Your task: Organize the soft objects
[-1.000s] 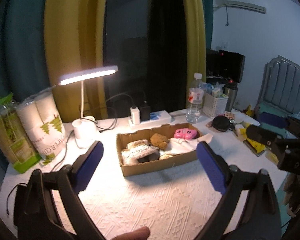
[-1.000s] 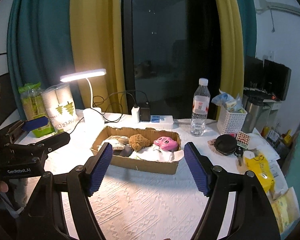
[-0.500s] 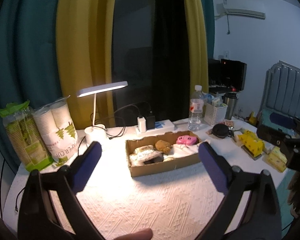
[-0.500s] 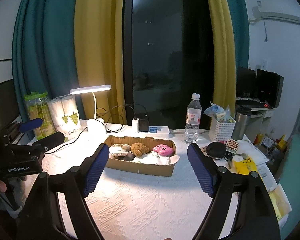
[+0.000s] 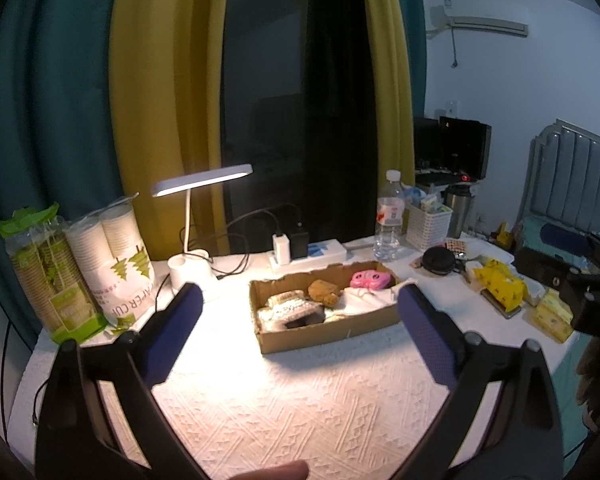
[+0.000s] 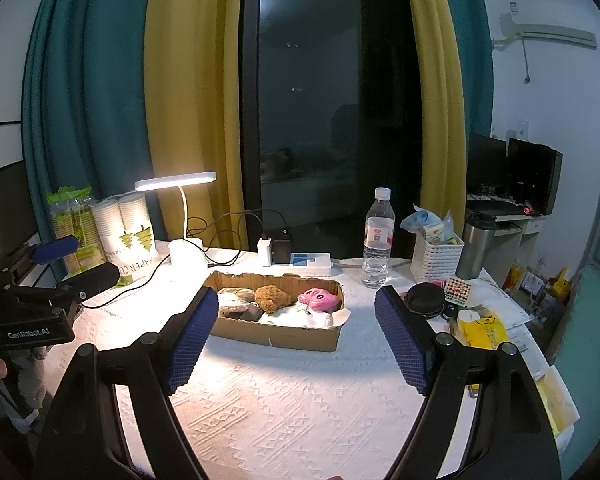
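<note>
Paper cup sleeves, two of them, one green-wrapped (image 6: 73,232) and one white with tree prints (image 6: 128,236), stand upright at the far left of the white patterned tablecloth (image 6: 284,400), with a lit desk lamp (image 6: 180,220) just right of them. Near the middle lies one shallow cardboard box (image 6: 276,328), its long axis running left to right across the table. Inside it, from left to right, sit a beige knitted bundle (image 5: 290,308), one brown plush (image 6: 272,298) and one pink plush (image 6: 320,299) whose face points toward the camera, all resting on white cloth (image 6: 300,318). Behind the box stands one water bottle (image 6: 377,240), then one white basket (image 6: 438,258) and one steel tumbler (image 6: 474,246) farther right. The left gripper (image 5: 298,336) and the right gripper (image 6: 296,336) each hover above the near side of the table, fingers spread wide and holding nothing, the box framed between them.
</note>
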